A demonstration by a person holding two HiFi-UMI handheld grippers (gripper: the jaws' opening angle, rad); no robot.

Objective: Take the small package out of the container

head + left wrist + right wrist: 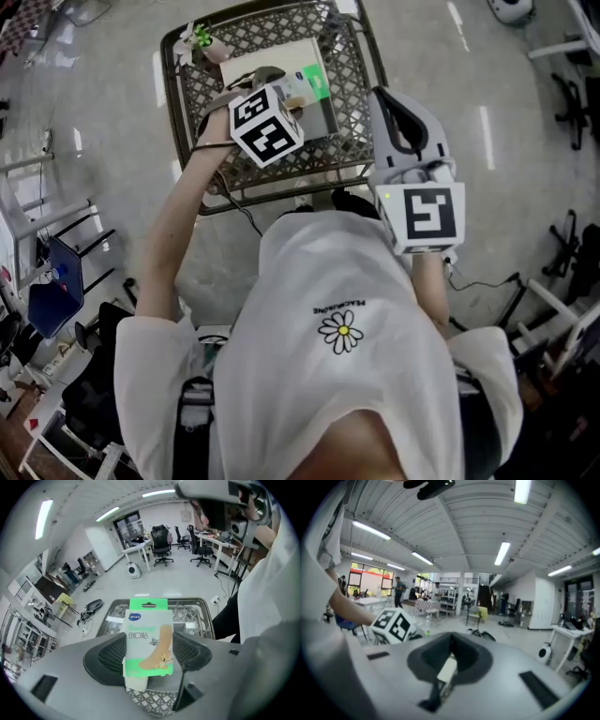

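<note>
Bright, even light from ceiling strip lamps (502, 552) glares off the floor (485, 125); gripper views bulge, edges black, foreground soft.

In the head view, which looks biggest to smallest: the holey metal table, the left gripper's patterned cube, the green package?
1. Brown metal lattice table.
2. Black-and-white marker cube on the left gripper; it's nearer the camera.
3. Green-and-white bandage package.
</note>
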